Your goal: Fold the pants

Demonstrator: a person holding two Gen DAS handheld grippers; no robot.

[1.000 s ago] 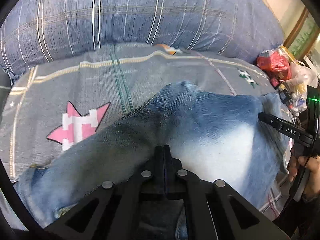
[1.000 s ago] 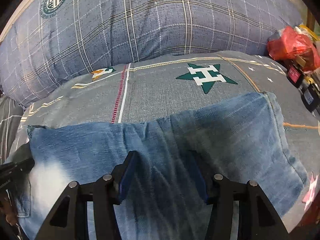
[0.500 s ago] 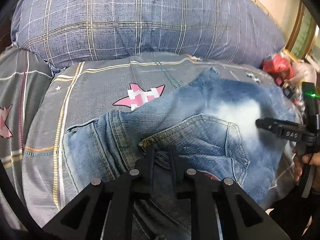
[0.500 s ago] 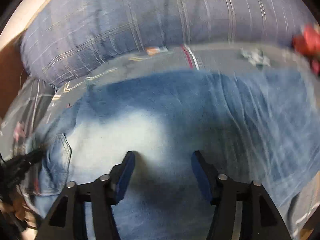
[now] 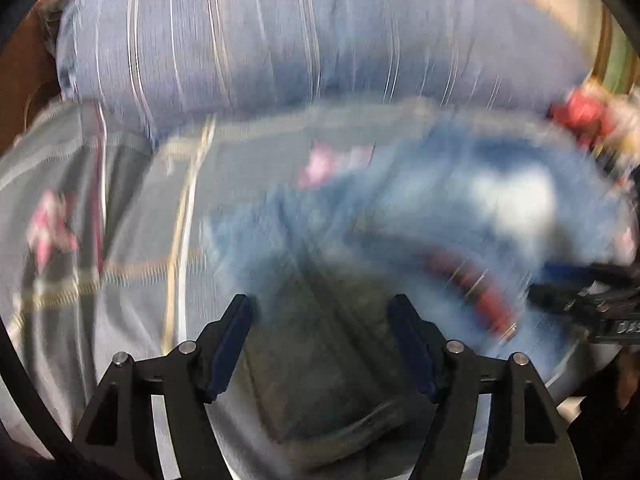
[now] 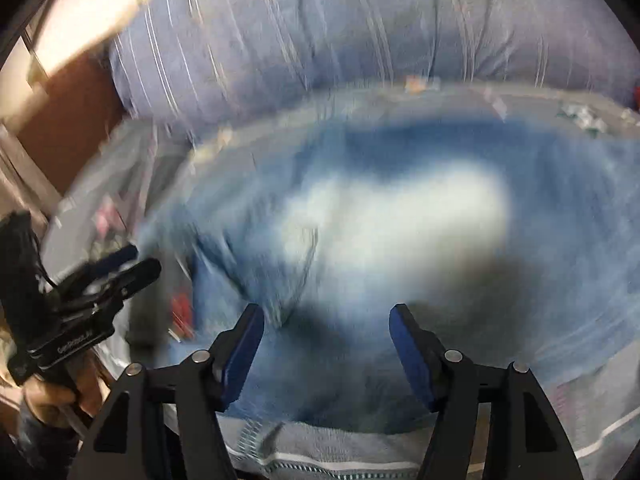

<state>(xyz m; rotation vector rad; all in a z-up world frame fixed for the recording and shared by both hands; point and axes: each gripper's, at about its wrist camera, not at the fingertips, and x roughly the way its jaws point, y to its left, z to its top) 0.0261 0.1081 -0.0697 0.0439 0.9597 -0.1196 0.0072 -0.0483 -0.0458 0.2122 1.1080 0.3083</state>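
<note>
Both wrist views were heavily smeared by motion, so fine detail was lost. A pair of faded blue jeans (image 6: 400,208) lay bunched on a bed covered by a grey patterned sheet (image 5: 132,208), with a large blue plaid pillow (image 5: 320,40) behind it.

In the left wrist view, the left gripper (image 5: 322,344) had its jaws spread wide with nothing between them. The denim lay directly ahead of and beneath those jaws, and spread away to the right. The jeans seemed to run left to right across the bed, though the blur made their exact outline uncertain.

In the right wrist view, the right gripper (image 6: 326,350) was likewise spread wide and empty, hovering over the pale, worn patch of the jeans. The denim filled the space ahead of and under it, reaching to the right edge of the view.

Each gripper appeared at the edge of the other's view, so the two hung side by side over the garment. Neither seemed clearly nearer to the cloth. A blurred red object (image 5: 580,110) sat beyond the jeans, far right.
</note>
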